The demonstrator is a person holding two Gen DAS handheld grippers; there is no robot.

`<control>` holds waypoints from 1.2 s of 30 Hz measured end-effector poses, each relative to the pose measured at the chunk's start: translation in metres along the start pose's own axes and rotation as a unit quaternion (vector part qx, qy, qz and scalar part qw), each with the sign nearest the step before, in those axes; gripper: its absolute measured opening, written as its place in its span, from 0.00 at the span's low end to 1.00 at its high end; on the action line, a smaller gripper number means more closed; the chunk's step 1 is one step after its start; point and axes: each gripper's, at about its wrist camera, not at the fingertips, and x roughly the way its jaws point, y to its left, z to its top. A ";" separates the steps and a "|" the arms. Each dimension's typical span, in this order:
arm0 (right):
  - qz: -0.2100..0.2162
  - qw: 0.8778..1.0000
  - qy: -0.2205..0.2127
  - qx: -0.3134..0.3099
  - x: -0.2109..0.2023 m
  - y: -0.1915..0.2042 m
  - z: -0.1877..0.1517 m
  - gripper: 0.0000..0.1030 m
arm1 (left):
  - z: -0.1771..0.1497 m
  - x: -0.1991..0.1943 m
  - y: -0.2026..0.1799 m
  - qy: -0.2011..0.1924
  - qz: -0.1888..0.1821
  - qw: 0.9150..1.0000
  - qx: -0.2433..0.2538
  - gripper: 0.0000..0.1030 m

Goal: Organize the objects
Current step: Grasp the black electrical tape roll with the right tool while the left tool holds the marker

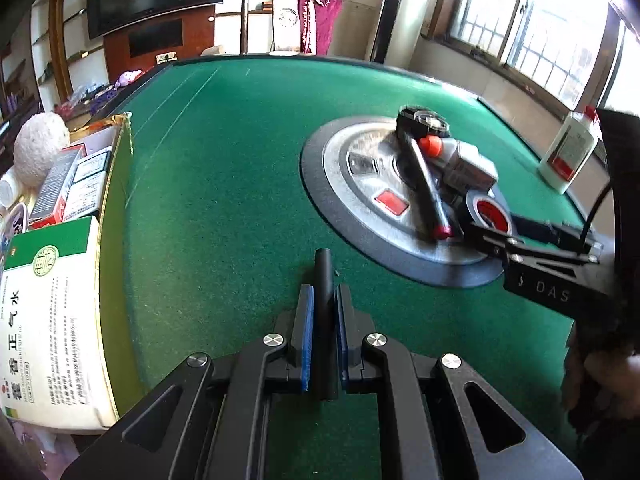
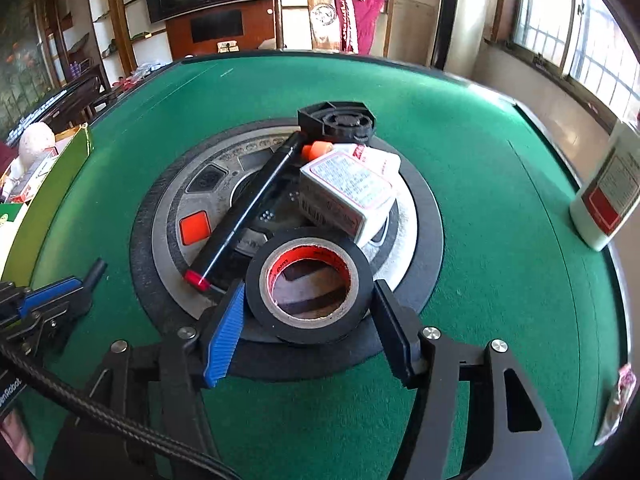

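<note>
Tape roll (image 2: 307, 283) was bracketed by the right gripper (image 2: 308, 320), jaws apart, the pads beside its rim but seemingly not pressing. Squeezing evenly across the roll's width would be advised, so that it is lifted flat off the round centre panel (image 2: 176, 208). A black pen-like stick (image 1: 325, 320) was clamped by the left gripper (image 1: 323, 336). Beyond, a pen (image 2: 248, 208) and a small bottle (image 2: 348, 192) were left piled, the box (image 1: 112, 208) at far left
</note>
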 end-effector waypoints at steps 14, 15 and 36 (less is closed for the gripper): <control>0.060 0.995 -0.076 0.014 -0.049 0.023 0.005 0.59 | 0.010 -0.025 -0.004 -0.057 0.019 0.998 0.014 0.08; 0.062 0.995 -0.078 0.008 -0.049 0.027 0.004 0.59 | 0.009 -0.026 -0.004 -0.062 0.024 0.998 0.015 0.08; 0.077 0.994 -0.076 0.000 -0.048 0.045 -0.004 0.59 | 0.009 -0.052 -0.017 -0.124 0.059 0.990 0.038 0.08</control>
